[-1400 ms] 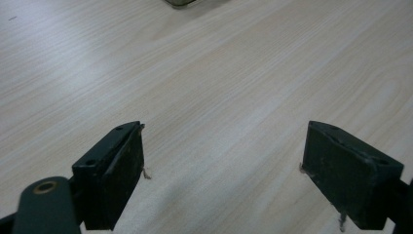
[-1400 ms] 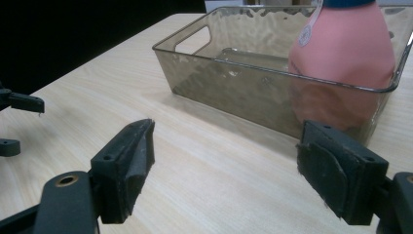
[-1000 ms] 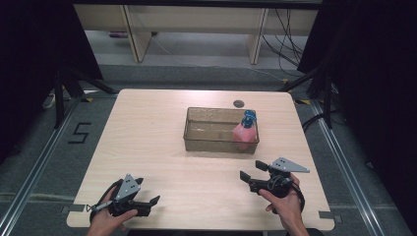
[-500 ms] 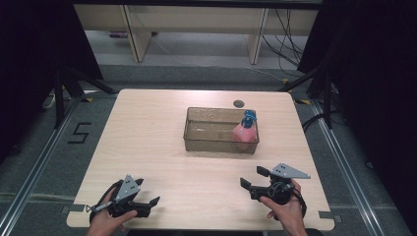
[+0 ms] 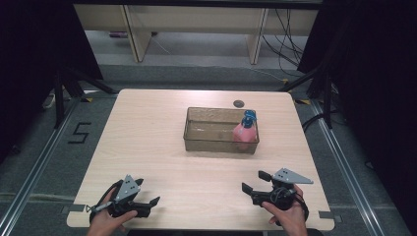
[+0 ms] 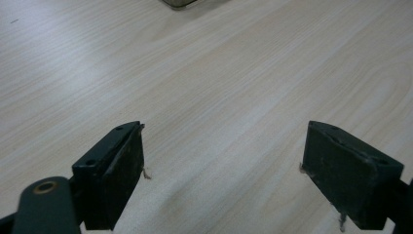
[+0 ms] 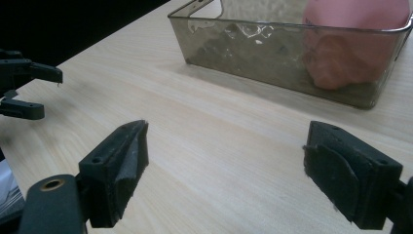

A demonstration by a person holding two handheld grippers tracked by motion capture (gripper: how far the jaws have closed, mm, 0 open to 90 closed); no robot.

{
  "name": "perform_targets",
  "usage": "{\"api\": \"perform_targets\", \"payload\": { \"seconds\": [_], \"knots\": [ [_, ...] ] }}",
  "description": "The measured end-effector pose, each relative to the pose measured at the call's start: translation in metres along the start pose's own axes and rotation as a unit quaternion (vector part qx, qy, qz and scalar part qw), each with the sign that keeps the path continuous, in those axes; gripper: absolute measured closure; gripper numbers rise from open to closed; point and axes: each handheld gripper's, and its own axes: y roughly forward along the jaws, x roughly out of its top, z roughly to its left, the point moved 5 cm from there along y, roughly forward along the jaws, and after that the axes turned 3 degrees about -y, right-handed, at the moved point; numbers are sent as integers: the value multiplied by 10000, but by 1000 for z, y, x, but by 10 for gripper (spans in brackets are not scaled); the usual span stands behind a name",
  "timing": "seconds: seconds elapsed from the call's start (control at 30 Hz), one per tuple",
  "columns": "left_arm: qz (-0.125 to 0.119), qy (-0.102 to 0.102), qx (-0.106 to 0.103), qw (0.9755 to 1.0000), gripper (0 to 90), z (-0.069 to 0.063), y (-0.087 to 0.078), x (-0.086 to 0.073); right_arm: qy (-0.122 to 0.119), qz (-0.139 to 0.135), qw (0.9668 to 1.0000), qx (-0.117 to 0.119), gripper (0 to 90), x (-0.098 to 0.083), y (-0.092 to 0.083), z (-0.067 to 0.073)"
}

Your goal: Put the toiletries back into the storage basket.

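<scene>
High view: pale wooden table (image 5: 147, 137), with a clear smoky plastic rectangular tub (image 5: 221, 130) past its middle. Inside, against the right end wall, a pink soft bottle-like object with a blue top (image 5: 245, 130), perhaps a spray bottle, though too small to tell surely. Just beyond the tub, a small dark round disc (image 5: 239, 103) on the wood. Near the front edge, left gripper (image 5: 150, 205) and right gripper (image 5: 253, 182), well apart, each held in a hand, both well short of the tub.

Left gripper view: two black jaws spread wide over bare wood, nothing between them; a corner of the tub at the top edge.

Right gripper view: jaws likewise parted and empty, aimed toward the tub's near wall, the pink object seen through it at the right end; the left gripper far off at the left.

Likely risks: a low approach could shove the light tub across the smooth wood; pinching the soft pink body off-centre could let it slip or tip against the wall.
</scene>
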Motion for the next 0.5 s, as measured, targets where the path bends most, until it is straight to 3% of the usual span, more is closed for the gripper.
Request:
{"api": "perform_targets", "payload": {
  "seconds": [0.03,0.1,0.17,0.2,0.27,0.3,0.37,0.4,0.43,0.5],
  "knots": [
    [1,4,2,10000,150,0,0,0,202,9,9998,69,172,-1,0,4],
    [-1,18,-2,10000,150,0,0,0,71,17,10000,30,169,-2,0,1],
    [0,9,5,10000,150,0,0,0,217,28,9998,36,166,-3,0,4],
    [3,9,5,10000,150,0,0,0,21,-30,10000,-6,163,-3,0,1],
    [4,-1,5,10000,150,0,0,0,102,39,9999,75,159,-5,-1,2],
    [3,3,3,10000,150,0,0,0,260,64,9996,67,159,-6,0,5],
    [1,11,3,10000,150,0,0,0,101,174,9998,65,156,-7,-2,3],
    [2,22,-3,10000,150,0,0,0,52,95,9999,34,156,-8,-2,2],
    [1,26,-2,10000,150,0,0,0,181,89,9998,91,156,-8,-1,5],
    [1,27,-2,10000,150,0,0,0,-3,45,10000,56,155,-9,-3,3]
  ]
}}
